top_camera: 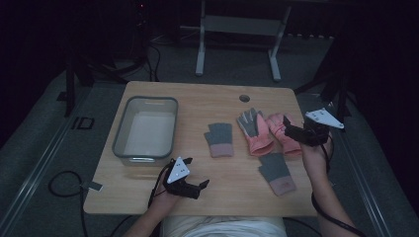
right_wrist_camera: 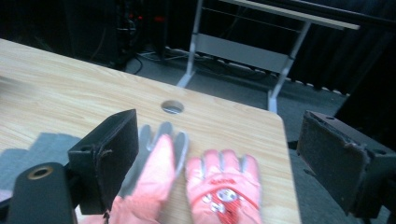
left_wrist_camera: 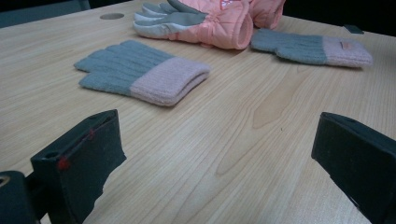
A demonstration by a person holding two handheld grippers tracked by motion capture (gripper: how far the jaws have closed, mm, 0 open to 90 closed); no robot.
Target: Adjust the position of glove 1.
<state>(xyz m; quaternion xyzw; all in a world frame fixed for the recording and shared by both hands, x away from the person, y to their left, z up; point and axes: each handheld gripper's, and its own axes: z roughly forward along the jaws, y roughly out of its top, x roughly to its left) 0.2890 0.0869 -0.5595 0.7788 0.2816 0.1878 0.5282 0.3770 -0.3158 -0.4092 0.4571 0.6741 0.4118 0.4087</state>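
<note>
Pink gloves (top_camera: 269, 132) lie just beneath our right gripper (top_camera: 290, 132), its jaws spread and empty; the left gripper (top_camera: 195, 187) idles released. We seem mid-approach, though blurred; next we lower and pinch one.

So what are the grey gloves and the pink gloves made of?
The grey gloves look knitted, likely wool or yarn: ribbed stitches and a soft fuzzy pink cuff. The pink gloves look like puffy padded fabric, smooth and slightly shiny, with grey palm patches, perhaps nylon.
</note>
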